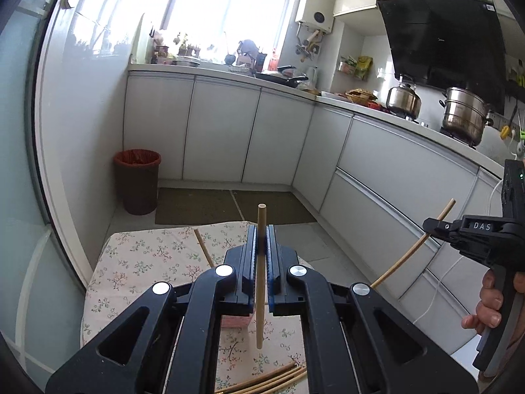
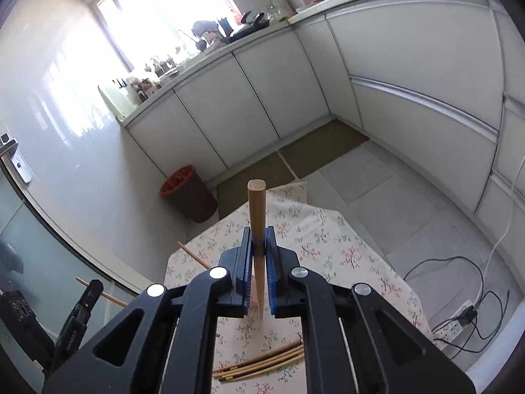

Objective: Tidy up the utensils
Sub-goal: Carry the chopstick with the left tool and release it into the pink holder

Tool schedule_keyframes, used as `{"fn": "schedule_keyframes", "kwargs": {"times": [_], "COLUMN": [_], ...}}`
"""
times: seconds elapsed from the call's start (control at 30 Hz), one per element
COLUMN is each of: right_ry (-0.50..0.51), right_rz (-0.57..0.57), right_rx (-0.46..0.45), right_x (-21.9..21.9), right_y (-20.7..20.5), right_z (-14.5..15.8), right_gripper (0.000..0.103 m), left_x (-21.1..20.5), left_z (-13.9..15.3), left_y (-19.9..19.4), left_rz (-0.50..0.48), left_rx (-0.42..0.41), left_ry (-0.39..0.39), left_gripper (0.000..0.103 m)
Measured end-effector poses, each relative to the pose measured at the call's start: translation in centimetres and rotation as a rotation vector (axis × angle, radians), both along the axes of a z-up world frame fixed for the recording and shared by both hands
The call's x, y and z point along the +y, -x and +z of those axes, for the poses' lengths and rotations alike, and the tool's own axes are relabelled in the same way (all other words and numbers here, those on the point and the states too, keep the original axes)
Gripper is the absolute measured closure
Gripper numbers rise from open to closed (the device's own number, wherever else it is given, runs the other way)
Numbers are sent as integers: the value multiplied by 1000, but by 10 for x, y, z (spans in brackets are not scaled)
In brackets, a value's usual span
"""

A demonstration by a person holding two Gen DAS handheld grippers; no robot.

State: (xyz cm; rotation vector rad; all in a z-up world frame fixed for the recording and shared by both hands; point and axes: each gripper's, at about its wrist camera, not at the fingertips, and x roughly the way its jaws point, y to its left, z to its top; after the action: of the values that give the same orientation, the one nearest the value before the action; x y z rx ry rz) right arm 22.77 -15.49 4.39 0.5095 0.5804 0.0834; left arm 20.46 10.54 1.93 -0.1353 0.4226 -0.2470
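A smooth, round bamboo chopstick point(image 1: 260, 262) stands upright, pinched between the left gripper point(image 1: 261, 246) fingers. The right gripper point(image 2: 259, 249) fingers clamp a second chopstick point(image 2: 257, 229), also upright. Below both, loose chopsticks point(image 2: 262, 361) lie bundled on the floral-cloth surface point(image 2: 344, 246); another chopstick point(image 1: 203, 246) lies left of the fingers. A brown bin point(image 1: 137, 180) stands beyond.

The left black two-finger gripper point(image 1: 261, 252) has its blue-padded fingers point(image 1: 250, 256) closed upon a thin wooden stick held upright. The right black two-finger gripper point(image 2: 259, 256) is likewise clamped, fingers point(image 2: 271, 256) pressed to a thicker stick. The person's bare right hand point(image 1: 492, 302) wraps its handle, fingers curled around the trigger.
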Motion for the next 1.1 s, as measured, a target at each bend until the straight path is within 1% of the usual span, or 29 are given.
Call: {"fn": "schedule_keyframes", "kwargs": {"times": [0.17, 0.27, 0.37, 0.47, 0.5, 0.57, 0.6, 0.63, 0.67, 0.7, 0.73, 0.8, 0.9, 0.97, 1.0, 1.07, 1.1], "right_ry": [1, 9, 11, 18, 26, 33, 35, 38, 44, 51, 59, 76, 100, 115, 124, 134, 136], "right_rz": [16, 44, 74, 96, 104, 121, 129, 136, 143, 147, 151, 157, 162, 170, 175, 179, 179], "right_rx": [-68, -83, -79, -70, -63, -47, -36, -27, -19, -14, -10, -1, 6, 6, 10, 22, 25], "right_x": [14, 26, 40, 56, 62, 71, 76, 80, 85, 89, 92, 97, 108, 114, 118, 124, 125], "right_y": [-34, -57, -80, -99, -105, -114, -118, -122, -125, -128, -130, -131, -133, -134, -137, -137, -135], "right_z": [27, 29, 21, 5, -2, -18, -27, -33, -39, -44, -48, -56, -64, -69, -72, -77, -79], "right_gripper": [95, 95, 95, 95, 95, 95, 95, 95, 95, 95, 95, 95, 95, 95, 92, 91, 84], "left_x": [-1, 2, 5, 10, 10, 11, 14, 16, 19, 22, 26, 34, 45, 49, 49, 50, 50], "left_z": [12, 10, -2, -25, -32, -50, -56, -59, -58, -54, -50, -40, -30, -27, -26, -27, -28], "left_y": [-26, -42, -57, -72, -78, -89, -91, -91, -88, -85, -80, -72, -63, -59, -59, -61, -61], "left_rz": [78, 106, 141, 168, 160, 158, 156, 156, 165, 176, 189, 206, 225, 229, 234, 232, 235], "left_rx": [-21, -24, -27, -14, 0, 53, 63, 69, 67, 50, 26, -9, -25, -36, -37, -19, -11], "left_ry": [8, 29, 25, 27, 32, 15, 17, 21, 30, 41, 55, 82, 122, 129, 128, 121, 116], "left_gripper": [99, 99, 99, 98, 97, 97, 95, 87, 81, 66, 54, 45, 43, 43, 41, 41, 40]}}
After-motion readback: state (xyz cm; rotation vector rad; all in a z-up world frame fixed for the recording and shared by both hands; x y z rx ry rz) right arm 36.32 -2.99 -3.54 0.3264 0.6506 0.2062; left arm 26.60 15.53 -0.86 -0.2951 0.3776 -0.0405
